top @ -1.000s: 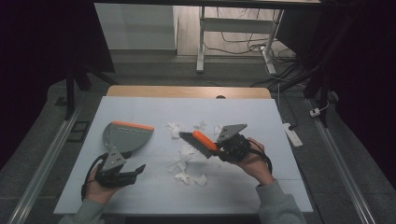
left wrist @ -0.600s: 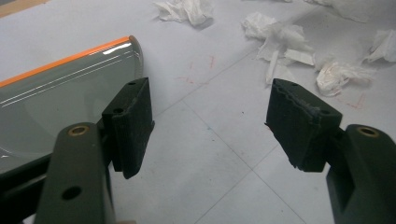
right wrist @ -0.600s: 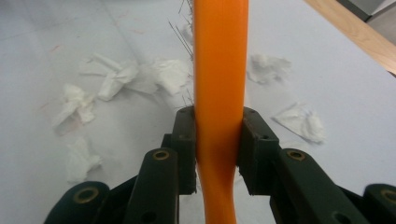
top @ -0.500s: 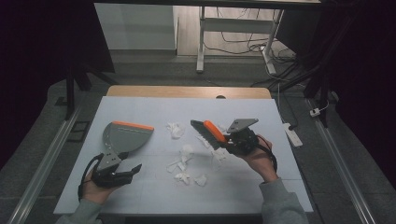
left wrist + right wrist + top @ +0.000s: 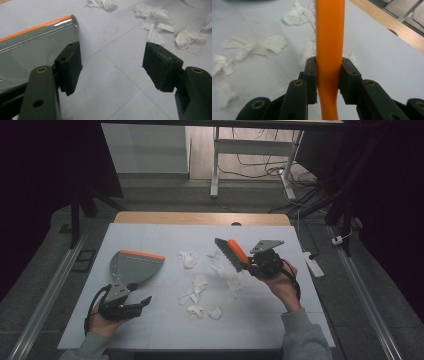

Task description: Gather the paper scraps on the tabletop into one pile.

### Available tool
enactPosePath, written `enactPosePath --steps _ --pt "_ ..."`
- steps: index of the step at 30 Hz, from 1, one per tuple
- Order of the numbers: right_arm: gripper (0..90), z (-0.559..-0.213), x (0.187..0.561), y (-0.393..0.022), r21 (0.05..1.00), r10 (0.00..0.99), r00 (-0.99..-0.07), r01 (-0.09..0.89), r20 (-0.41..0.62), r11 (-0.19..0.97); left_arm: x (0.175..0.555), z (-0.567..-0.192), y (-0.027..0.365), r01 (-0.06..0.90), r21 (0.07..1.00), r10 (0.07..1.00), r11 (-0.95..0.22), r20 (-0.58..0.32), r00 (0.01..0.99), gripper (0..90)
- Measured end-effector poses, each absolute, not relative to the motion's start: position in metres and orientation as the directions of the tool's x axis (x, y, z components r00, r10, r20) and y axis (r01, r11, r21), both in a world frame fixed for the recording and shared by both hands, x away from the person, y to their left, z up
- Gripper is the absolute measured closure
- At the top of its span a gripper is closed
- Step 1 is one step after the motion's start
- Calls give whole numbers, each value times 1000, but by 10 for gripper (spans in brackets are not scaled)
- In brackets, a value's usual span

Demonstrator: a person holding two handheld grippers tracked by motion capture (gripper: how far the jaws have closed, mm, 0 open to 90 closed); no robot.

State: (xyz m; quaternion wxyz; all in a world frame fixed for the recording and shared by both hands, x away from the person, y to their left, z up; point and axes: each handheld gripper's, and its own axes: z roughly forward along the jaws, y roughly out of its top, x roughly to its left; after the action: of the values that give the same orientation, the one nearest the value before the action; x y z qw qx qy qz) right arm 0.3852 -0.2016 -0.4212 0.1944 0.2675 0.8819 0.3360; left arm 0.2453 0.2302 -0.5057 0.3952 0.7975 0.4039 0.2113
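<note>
Bits of crumpled white paper [image 5: 200, 287] lie spread over the middle of the white table [image 5: 165, 232], some close together and some apart. A grey dustpan [image 5: 134, 266] with an orange edge lies flat on the person's left side of the table, well apart from most of the scraps. Nothing sits between the dustpan and the paper.

Since 1 second ago the brush [image 5: 231, 254] has been carried away from the person, toward the far side of the paper pile, and a little to the right. The dustpan and the left hand have stayed put.

The right gripper [image 5: 328, 75] is clenched on the brush's orange handle – its 2 pads press on it from both sides. The brush sticks out ahead of the jaws, its dark bristles by the far scraps; I cannot tell if they touch.

The left gripper [image 5: 112, 65] is released, its jaws wide with bare table between them – the dustpan lies just beside its left jaw.
</note>
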Motion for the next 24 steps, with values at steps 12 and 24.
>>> enactPosePath --steps 12,24 --pt "702 -436 448 -196 574 671 -712 468 -207 673 248 -506 232 463 802 803 -377 34 595 317" --pt "704 -442 497 -177 347 688 -677 599 -262 721 246 -507 243 469 810 813 -352 16 582 317"
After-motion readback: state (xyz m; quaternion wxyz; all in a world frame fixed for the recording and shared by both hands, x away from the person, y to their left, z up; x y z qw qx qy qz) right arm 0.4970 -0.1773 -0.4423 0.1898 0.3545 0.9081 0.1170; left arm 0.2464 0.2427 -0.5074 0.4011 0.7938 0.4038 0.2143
